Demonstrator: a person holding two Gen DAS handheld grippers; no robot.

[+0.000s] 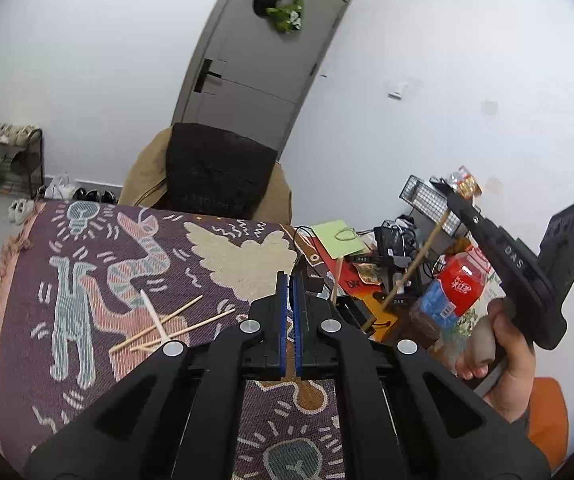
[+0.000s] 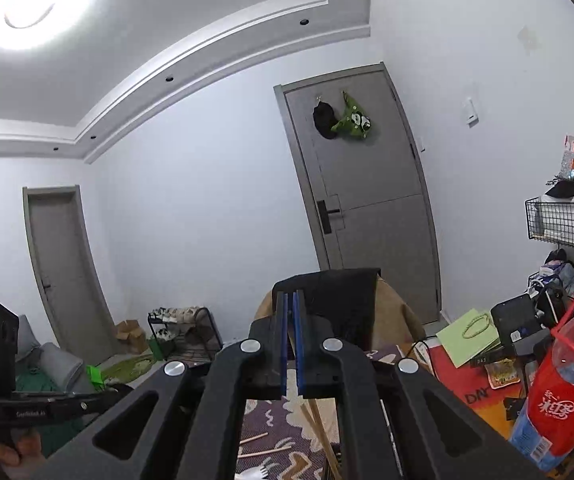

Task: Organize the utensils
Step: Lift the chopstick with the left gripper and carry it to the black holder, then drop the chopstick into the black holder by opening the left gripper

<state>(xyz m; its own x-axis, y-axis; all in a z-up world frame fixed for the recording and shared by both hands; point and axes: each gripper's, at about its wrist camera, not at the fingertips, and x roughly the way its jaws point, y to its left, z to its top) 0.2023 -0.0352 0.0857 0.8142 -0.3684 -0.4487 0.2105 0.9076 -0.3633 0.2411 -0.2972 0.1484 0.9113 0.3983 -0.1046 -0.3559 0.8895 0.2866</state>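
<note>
Both grippers hang in the air above a table under a patterned purple cloth [image 1: 87, 248]. My left gripper [image 1: 290, 280] is shut, its blue pads together with nothing between them. On the cloth to its lower left lie several wooden chopsticks [image 1: 167, 320], crossed by a white plastic utensil [image 1: 152, 312]. My right gripper [image 2: 290, 296] is also shut and empty, pointing nearly level at the door. Beneath it I see chopsticks [image 2: 253, 438] and a white plastic fork [image 2: 261, 471]. A hand [image 1: 503, 356] holds the right gripper's black body [image 1: 519, 268] at the right of the left wrist view.
A chair [image 1: 219, 172] draped with a brown jacket stands behind the table. To the right is clutter: a red-labelled bottle [image 2: 559, 392], a green paper bag [image 1: 339, 236], a wire basket [image 2: 567, 220] and two long wooden sticks [image 1: 407, 272]. A shoe rack [image 1: 11, 152] stands far left.
</note>
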